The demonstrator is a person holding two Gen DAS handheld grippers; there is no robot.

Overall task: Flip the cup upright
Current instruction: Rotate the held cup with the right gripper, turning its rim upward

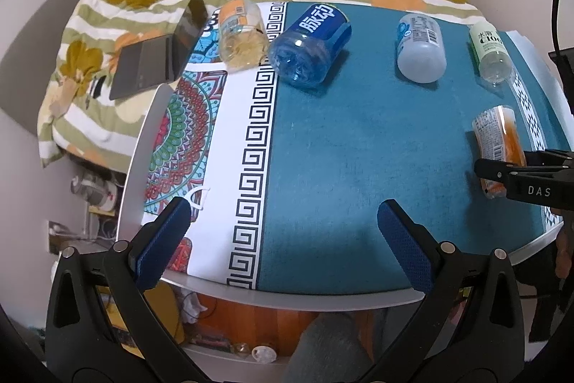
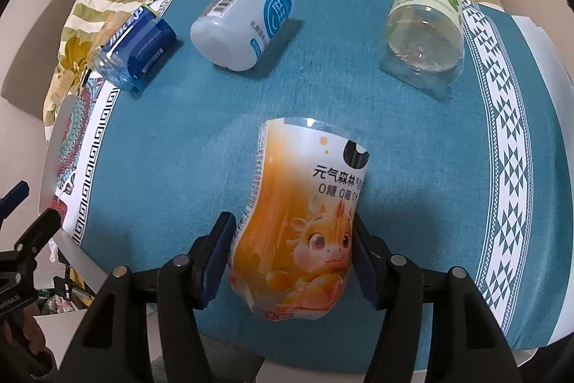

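Here, orange cup (image 2: 305,214) between right tool (image 2: 292,261) pads, mid-cloth.

Left tool (image 1: 283,232) agape; right tool (image 2: 292,255) clamped.

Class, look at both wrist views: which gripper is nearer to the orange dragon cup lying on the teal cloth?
Right. The right gripper has its jaws on either side of the orange dragon cup. The left gripper is open over bare cloth, well to the cup's left.
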